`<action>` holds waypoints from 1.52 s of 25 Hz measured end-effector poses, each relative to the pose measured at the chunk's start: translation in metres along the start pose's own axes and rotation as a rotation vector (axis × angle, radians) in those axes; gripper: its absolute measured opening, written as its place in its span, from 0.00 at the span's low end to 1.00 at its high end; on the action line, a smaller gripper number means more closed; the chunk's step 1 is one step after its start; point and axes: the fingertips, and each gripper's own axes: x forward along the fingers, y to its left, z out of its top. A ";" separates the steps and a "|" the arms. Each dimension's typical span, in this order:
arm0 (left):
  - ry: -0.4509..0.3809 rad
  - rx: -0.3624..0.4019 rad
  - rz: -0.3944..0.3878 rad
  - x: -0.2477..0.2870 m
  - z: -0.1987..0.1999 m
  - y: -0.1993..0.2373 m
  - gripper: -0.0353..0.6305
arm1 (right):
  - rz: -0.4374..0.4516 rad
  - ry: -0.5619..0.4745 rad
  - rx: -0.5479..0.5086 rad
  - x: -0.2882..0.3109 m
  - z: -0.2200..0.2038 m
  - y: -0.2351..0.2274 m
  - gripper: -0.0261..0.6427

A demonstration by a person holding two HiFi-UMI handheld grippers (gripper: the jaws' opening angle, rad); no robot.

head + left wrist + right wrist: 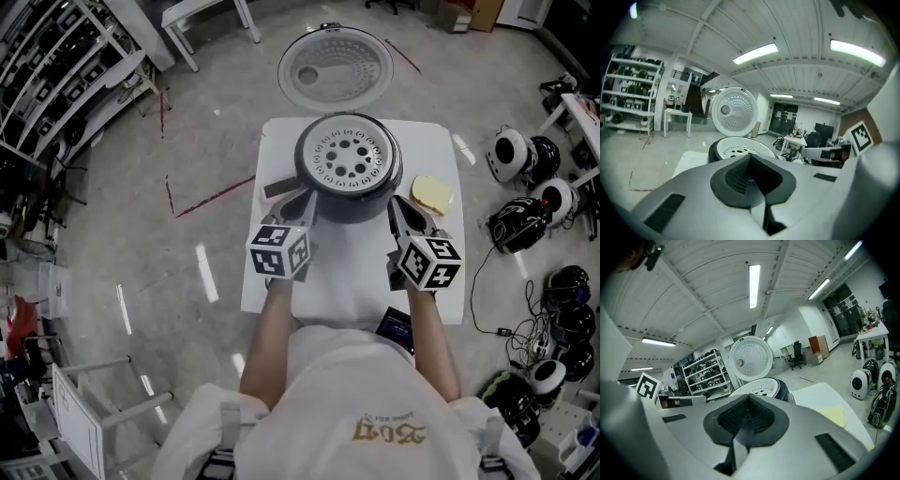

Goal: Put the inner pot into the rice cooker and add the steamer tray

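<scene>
Now, head view: dark round rice cooker [352,208] stands at the 12 o'clock end of the white rectangular table [281,150]. Its round lid [336,70], pale dotted inner face up, is swung open at 12 o'clock of the body. White perforated round steamer tray [349,161] sits level in the cooker's mouth and covers it rim to rim; inner pot under it can't be made out. Pale yellow folded cloth [432,194] lies flat on the table at approx. 4 o'clock of the cooker, just beside it. Small dark flat device [397,326] is at the table's 6 o'clock edge, by the person's right forearm. Left gripper [298,204] is at 7 o'clock of the cooker, tips near the body wall; contact can't be told. Right gripper [405,214] is at 5 o'clock of the cooker and 8 o'clock of the cloth, near both. Left gripper view: jaws fully together, ribbed dark pads [736,178] meeting, nothing btwn them, so claw is closed and empty. Tray and open lid sit at 12 o'clock beyond the tips. Right gripper view: same state, jaws closed w/ ribbed pads [730,418] together, nothing held. Cooker w/ tray is at 12 o'clock past the tips, cloth at approx. 3 o'clock on the table.
</scene>
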 end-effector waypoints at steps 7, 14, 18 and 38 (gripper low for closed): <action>-0.041 -0.091 0.015 -0.031 -0.006 -0.011 0.08 | 0.019 0.005 -0.090 -0.027 -0.006 0.017 0.06; -0.061 -0.091 0.026 -0.045 -0.012 -0.018 0.08 | -0.004 0.038 -0.108 -0.044 -0.021 0.016 0.06; -0.085 -0.114 0.037 -0.043 -0.011 -0.023 0.08 | -0.010 0.046 -0.139 -0.050 -0.020 0.010 0.06; -0.073 -0.113 0.010 -0.040 -0.013 -0.035 0.08 | -0.007 0.065 -0.158 -0.055 -0.023 0.006 0.06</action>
